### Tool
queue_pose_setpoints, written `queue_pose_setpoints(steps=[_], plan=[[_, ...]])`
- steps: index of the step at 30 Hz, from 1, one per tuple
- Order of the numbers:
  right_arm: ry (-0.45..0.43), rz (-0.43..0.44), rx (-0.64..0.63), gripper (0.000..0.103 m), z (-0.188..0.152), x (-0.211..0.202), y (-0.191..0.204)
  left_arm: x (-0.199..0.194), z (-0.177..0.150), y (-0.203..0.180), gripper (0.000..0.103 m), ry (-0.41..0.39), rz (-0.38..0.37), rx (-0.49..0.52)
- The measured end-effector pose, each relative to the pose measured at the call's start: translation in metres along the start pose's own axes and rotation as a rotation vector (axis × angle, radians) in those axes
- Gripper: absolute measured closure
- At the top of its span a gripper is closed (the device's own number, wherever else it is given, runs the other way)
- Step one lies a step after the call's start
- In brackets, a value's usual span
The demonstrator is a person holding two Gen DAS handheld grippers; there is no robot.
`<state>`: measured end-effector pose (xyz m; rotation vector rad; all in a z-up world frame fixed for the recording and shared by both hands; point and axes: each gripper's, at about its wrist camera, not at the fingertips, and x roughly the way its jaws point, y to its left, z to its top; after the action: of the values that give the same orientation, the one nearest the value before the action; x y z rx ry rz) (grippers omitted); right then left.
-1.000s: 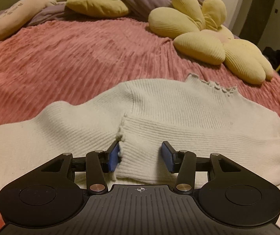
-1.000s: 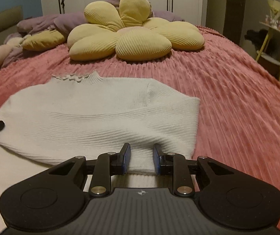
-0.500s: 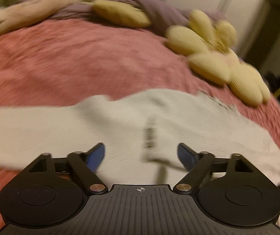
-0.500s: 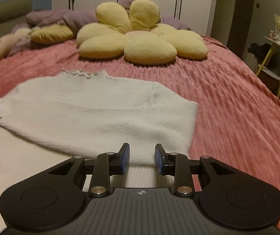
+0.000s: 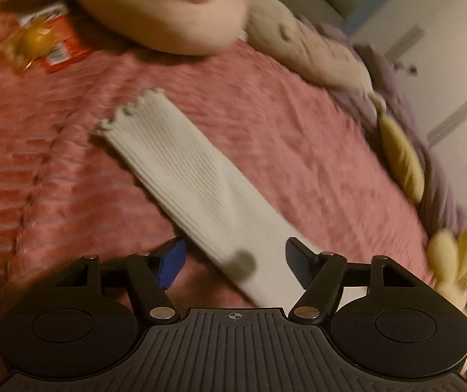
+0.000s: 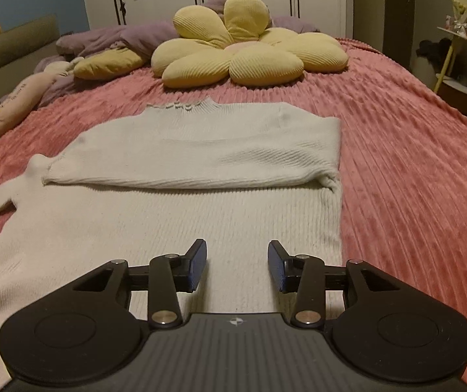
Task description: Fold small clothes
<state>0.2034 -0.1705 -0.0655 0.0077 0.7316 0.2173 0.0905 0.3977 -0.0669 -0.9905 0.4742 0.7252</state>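
A cream ribbed sweater [image 6: 181, 209] lies flat on the pink bedspread [image 6: 413, 176]. Its right sleeve [image 6: 200, 160] is folded across the chest. Its left sleeve [image 5: 187, 179] stretches out over the bedspread [image 5: 282, 137], frilled cuff at the far end. My left gripper [image 5: 233, 263] is open and empty, just above the near part of that sleeve. My right gripper [image 6: 237, 264] is open and empty, above the sweater's lower body near its right edge. The left wrist view is blurred.
A yellow flower cushion [image 6: 249, 55] and purple bedding [image 6: 119, 37] lie at the head of the bed. A long pink plush [image 5: 174, 9] and a red packet [image 5: 50, 49] lie beyond the left sleeve. A small yellow-legged side table [image 6: 458, 62] stands right of the bed.
My left gripper opened, let go of the folded sleeve's cuff and swung left toward the outstretched left sleeve. My right gripper opened wider and pulled back from the fold toward the hem.
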Motion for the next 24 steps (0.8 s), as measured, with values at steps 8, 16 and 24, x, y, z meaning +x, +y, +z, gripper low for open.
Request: queue_pose_setpoints(steps=[8,16,24], plan=[[-0.001,-0.008,-0.026,0.062,0.004,-0.004,0.011,0.019,0.020,0.023,0.065,-0.029,-0.052,-0.154],[0.002,-0.016,-0.018,0.062,0.004,-0.003,0.010,0.022,0.024,0.021,0.093,0.003,-0.013,-0.107],[-0.027,-0.009,0.004,0.062,0.007,-0.008,0.005,-0.001,0.002,-0.062,0.094,0.014,-0.097,0.177]])
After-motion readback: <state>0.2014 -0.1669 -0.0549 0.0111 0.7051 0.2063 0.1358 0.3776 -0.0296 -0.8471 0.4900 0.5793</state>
